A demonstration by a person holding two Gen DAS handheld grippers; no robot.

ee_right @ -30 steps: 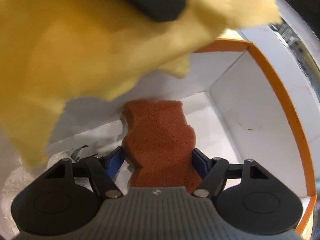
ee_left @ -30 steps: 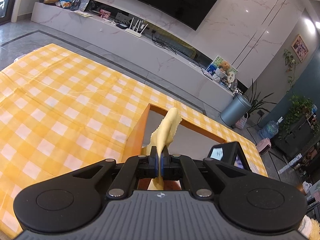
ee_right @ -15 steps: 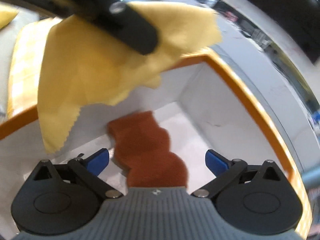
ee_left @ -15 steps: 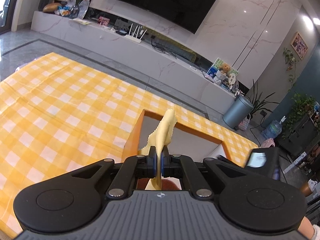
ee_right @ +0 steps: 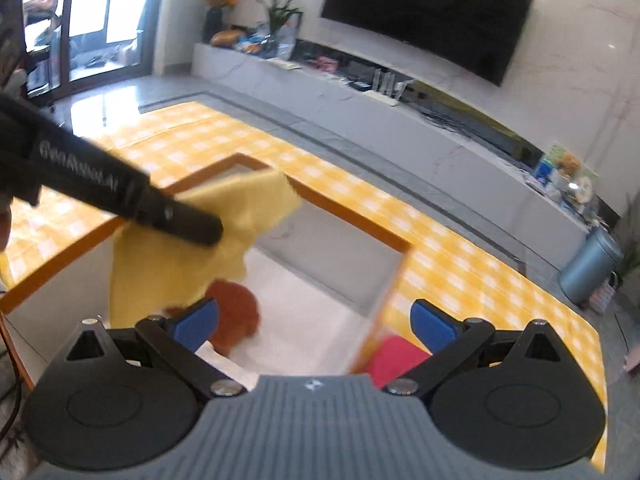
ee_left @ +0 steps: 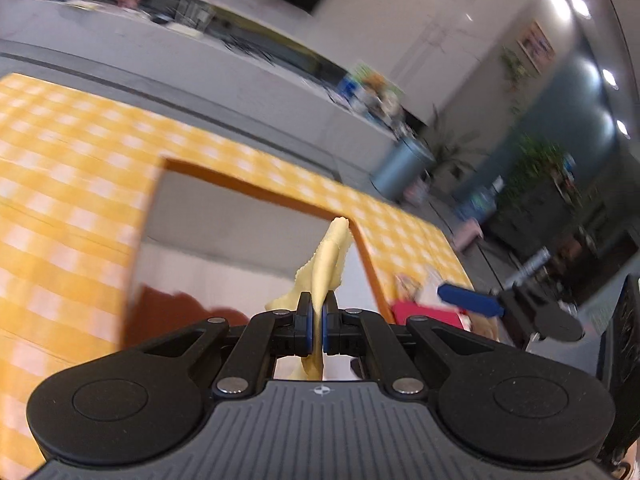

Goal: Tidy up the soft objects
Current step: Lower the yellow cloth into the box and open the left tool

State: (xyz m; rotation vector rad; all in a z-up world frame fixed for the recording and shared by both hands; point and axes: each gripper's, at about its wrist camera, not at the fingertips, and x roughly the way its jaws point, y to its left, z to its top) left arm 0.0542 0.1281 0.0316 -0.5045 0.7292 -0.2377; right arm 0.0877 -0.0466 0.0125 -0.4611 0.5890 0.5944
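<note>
My left gripper (ee_left: 316, 314) is shut on a yellow cloth (ee_left: 326, 260) and holds it over the orange-rimmed white box (ee_left: 256, 196). In the right wrist view the cloth (ee_right: 200, 248) hangs from that gripper's finger (ee_right: 176, 216) above the box (ee_right: 352, 226). A brown sponge (ee_right: 232, 316) lies on the box floor; it also shows in the left wrist view (ee_left: 168, 308). My right gripper (ee_right: 314, 322) is open and empty, raised above the box's near right corner. A pink object (ee_right: 392, 360) lies on the table just outside the box.
The box stands on a yellow checked tablecloth (ee_right: 460, 264). Beyond the table are a long grey TV console (ee_right: 400, 120), a wall TV (ee_right: 432, 16) and a grey bin (ee_right: 592, 268).
My right gripper let go of the brown sponge, opened, and rose out of the box. My left gripper, with the yellow cloth still in it, swung to the right over the box.
</note>
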